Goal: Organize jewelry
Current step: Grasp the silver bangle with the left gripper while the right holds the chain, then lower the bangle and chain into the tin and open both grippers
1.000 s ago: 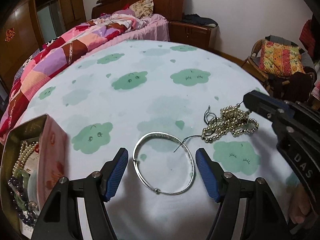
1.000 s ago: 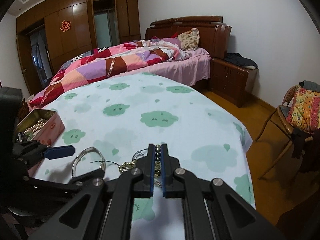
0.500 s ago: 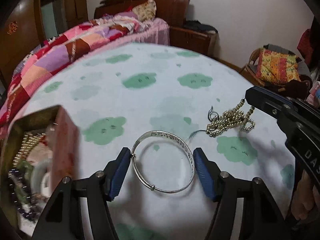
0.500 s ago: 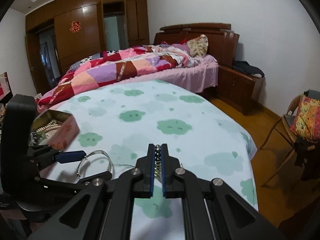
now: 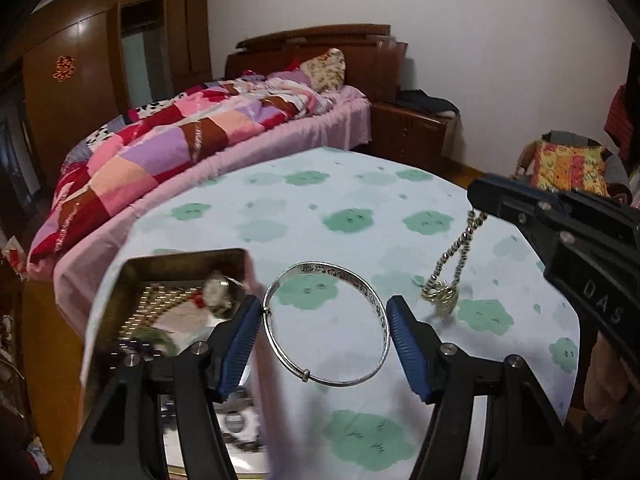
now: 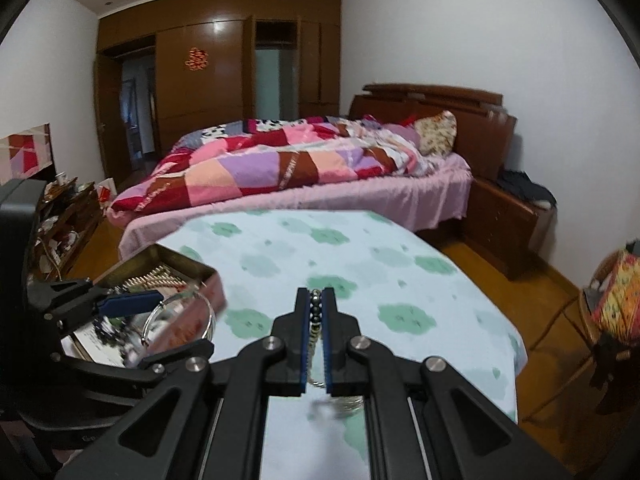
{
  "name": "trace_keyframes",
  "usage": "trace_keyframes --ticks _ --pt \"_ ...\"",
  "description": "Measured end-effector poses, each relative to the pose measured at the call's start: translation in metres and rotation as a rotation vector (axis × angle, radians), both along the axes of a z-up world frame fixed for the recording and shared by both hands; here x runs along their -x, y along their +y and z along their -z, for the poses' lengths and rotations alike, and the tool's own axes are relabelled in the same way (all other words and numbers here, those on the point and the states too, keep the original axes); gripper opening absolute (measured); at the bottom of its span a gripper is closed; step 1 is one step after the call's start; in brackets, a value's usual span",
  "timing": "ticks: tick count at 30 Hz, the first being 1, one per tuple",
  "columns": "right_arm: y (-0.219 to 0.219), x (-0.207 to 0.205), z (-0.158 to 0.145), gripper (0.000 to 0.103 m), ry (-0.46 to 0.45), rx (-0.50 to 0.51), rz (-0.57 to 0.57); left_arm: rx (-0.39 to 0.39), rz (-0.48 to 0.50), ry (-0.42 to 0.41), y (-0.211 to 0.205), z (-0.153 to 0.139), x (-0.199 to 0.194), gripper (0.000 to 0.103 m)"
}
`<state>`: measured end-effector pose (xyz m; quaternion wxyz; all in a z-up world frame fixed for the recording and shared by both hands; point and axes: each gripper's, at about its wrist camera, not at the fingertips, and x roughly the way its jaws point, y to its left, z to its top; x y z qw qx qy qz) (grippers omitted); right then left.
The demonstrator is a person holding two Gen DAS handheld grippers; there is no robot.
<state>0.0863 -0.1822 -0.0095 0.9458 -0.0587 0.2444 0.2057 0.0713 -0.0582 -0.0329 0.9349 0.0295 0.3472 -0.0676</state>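
Cloud-printed cloth (image 5: 360,208) covers the desk before a quilted bed (image 5: 192,136). From the left wrist, the open tin (image 5: 132,276) at left holds pearl strands, dark beads and blurred pieces. The left gripper (image 5: 322,332) holds the silver bangle (image 5: 326,322) across its wide-set jaws, engraved marks unreadable. "DAS" shows on the right gripper (image 5: 478,196), with the bead necklace (image 5: 452,264) dangling below.

From the right wrist, the right gripper (image 6: 316,320) has its jaws pinched on the bead necklace (image 6: 315,312); the tin (image 6: 160,276) sits left.
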Motion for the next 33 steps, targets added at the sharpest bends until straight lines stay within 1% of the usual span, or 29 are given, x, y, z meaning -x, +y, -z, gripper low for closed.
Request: trace_keyframes --ticks 10,16,20,25,29,33 --pt "0.048 0.006 -0.031 0.007 -0.074 0.024 -0.102 -0.022 -0.108 -0.050 0.051 -0.013 0.011 0.065" --pt "0.080 0.008 -0.047 0.007 -0.114 0.037 -0.165 -0.017 -0.161 -0.059 0.076 -0.015 0.013 0.065" --pt "0.097 0.009 -0.052 0.007 -0.133 0.043 -0.197 -0.009 -0.184 -0.057 0.087 -0.013 0.015 0.065" --pt "0.115 0.011 -0.051 0.007 -0.141 0.047 -0.233 -0.008 -0.212 -0.051 0.098 -0.008 0.014 0.065" --pt "0.128 0.012 -0.044 0.007 -0.132 0.050 -0.261 -0.008 -0.232 -0.037 0.107 -0.001 0.013 0.065" --pt "0.140 0.009 -0.029 0.007 -0.104 0.059 -0.285 -0.008 -0.248 -0.018 0.113 0.007 0.010 0.065"
